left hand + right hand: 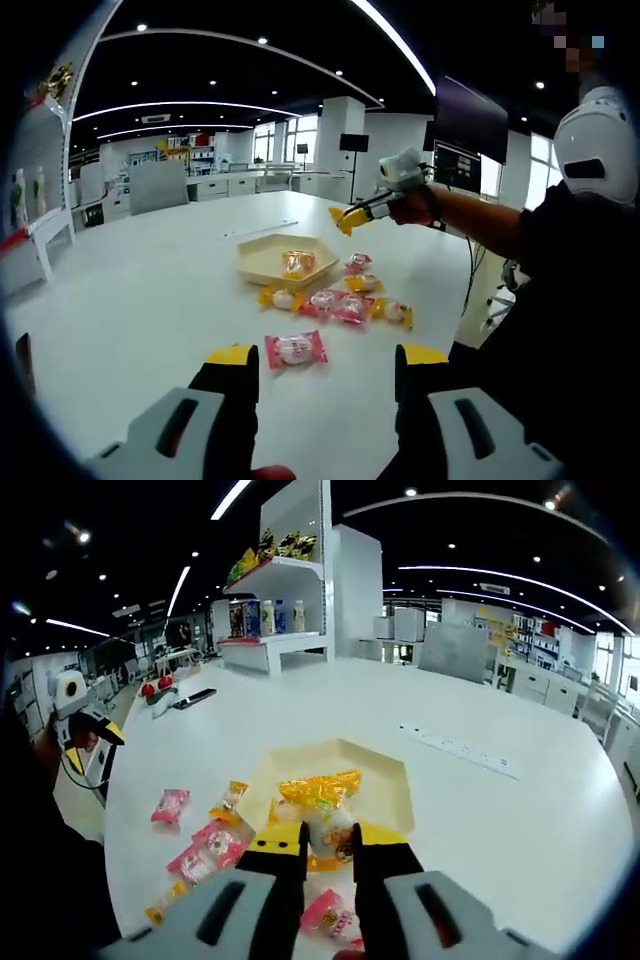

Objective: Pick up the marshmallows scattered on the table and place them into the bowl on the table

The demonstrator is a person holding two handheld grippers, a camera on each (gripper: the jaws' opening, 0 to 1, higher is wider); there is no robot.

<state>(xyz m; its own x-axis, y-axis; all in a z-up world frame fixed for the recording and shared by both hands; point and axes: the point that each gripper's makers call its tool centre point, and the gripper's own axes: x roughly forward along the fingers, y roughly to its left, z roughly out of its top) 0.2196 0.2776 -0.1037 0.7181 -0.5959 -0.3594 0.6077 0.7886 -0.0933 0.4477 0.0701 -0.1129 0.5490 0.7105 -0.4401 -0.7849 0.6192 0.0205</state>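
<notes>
Right gripper (328,842) pinches a yellow-wrapped marshmallow (325,810) over the hexagonal bowl (385,780). Left gripper (326,356) jaws spread, w/ a pink marshmallow (295,349) between them on the table (140,300). Bowl holds one orange-wrapped piece (298,262); others (340,303) lie just beside it.

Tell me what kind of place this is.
Probably an open-plan office or showroom. A large white table fills the middle, a shelf of packaged goods and bottles stands behind it, and desks with monitors sit by the windows under strip-lit ceilings.
</notes>
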